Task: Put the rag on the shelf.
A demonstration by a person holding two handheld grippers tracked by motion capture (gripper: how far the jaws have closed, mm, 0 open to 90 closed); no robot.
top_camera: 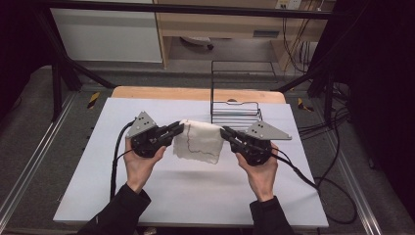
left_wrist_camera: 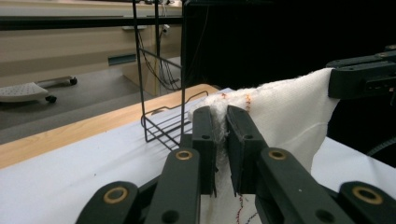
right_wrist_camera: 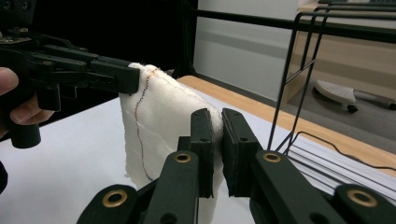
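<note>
High view, cloth: a white cloth [top_camera: 199, 139] with a thin dark stitched line hangs in the air between the two grippers, above the middle of the white surface [top_camera: 147, 196].
High view, left gripper: the left gripper [top_camera: 177, 129] is clamped on the cloth's upper left corner, held by the person's left hand [top_camera: 139, 164].
High view, right gripper: the right gripper [top_camera: 226, 133] is clamped on the cloth's upper right corner, held by the right hand [top_camera: 259, 174].
High view, rack: a black wire rack [top_camera: 236, 110] stands on the surface just behind the cloth, toward the far edge.
Left gripper view, own jaws: closed on a bunched white edge of the cloth [left_wrist_camera: 280, 116], which spreads away to the right.
Left gripper view, other gripper: the right gripper [left_wrist_camera: 334, 81] pinches the far top corner.
Left gripper view, rack: the wire rack [left_wrist_camera: 161, 121] stands behind on the surface [left_wrist_camera: 56, 177].
Right gripper view, own jaws: closed on the cloth [right_wrist_camera: 154, 126] at its near edge.
Right gripper view, other gripper: the left gripper [right_wrist_camera: 133, 77] grips the far top corner, with fingers [right_wrist_camera: 18, 112] behind it.
Right gripper view, rack: the wire rack [right_wrist_camera: 299, 84] rises at the right.
</note>
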